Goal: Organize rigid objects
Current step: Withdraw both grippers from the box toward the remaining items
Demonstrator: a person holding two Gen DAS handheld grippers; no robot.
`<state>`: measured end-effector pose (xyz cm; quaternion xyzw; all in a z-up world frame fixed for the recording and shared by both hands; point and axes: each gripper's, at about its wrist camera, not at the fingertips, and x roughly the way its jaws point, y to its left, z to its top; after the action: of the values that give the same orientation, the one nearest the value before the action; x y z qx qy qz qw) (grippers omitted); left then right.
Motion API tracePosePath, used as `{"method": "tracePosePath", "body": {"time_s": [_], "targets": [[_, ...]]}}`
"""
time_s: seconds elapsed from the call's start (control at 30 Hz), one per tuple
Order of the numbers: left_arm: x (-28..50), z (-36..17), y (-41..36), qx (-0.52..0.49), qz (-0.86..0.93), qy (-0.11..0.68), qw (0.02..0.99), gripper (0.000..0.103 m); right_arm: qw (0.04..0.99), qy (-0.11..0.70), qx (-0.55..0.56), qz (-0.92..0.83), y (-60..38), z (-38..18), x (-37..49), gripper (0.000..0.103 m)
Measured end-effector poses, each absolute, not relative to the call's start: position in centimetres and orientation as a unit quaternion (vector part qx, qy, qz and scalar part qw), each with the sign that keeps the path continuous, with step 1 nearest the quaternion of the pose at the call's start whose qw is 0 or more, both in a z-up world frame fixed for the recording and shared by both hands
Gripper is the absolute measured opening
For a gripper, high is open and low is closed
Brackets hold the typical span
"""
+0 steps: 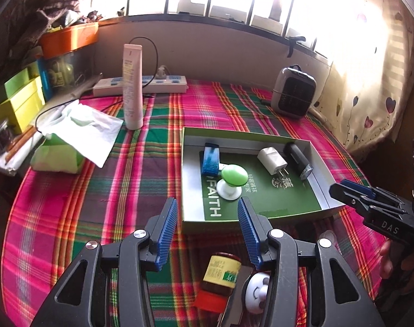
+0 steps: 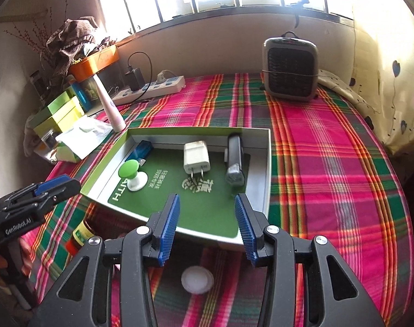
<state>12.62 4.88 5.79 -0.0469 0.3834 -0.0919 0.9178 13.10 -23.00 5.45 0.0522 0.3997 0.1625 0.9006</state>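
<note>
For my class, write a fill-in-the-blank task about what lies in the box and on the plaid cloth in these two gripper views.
1. The white plug lies inside the green ____.
2. Between the blue case and the black torch in the box lies the white ____.
3. The brown jar on the plaid cloth has a ____ lid.
4. The left gripper holds ____.

Missing words: box; plug; red; nothing

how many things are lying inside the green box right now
4: a blue USB stick at the far left, a green-topped knob just in front of it, a white plug adapter mid-box, a black flashlight on the right.
</note>
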Motion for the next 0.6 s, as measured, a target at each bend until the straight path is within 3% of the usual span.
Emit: {"method": "tracePosePath", "body": {"time_s": [0.13,0.23,0.6], "targets": [[11.8,5.6,5.9,-0.059,-0.09,0.382,0.918,0.045,0.898,0.405,0.058,0.162,-23.7,4.9,11.6,0.045],[11.4,5.3,6.6,-0.071,-0.091,0.385,0.916,0.045,0.893,0.415,0.057,0.163,-23.7,4.1,10.8,0.053],[9.6,3.7,8.1,-0.095,-0.095,0.398,0.908,0.046,0.883,0.44,0.031,0.161,-22.5,2.0,9.2,0.054]]}}
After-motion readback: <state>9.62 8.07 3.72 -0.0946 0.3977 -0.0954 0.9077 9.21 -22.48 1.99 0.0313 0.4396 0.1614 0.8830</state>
